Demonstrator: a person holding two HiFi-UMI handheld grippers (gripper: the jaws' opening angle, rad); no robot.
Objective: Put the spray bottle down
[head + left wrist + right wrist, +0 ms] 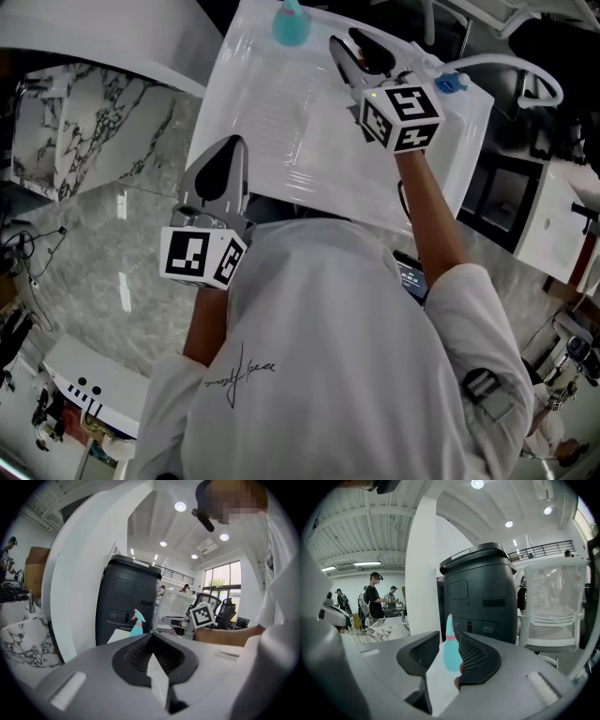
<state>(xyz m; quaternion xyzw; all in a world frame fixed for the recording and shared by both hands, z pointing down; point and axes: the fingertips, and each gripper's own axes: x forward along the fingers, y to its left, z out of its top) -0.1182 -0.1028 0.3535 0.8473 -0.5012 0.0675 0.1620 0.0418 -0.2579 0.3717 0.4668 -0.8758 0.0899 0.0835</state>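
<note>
Appears past the put-down, with spray bottle [291, 25] upright at the far edge of the table [309, 131], right tongs [349, 45] parted clear of it, left tongs [232, 150] closed on nothing by the near left corner; likely calls only for a careful retreat.

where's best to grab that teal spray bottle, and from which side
Probably the upper body under the pink collar, coming in level from the near side. The spray bottle stands upright on the white table and tapers upward, and the open jaws of the right gripper line up either side of it.
</note>
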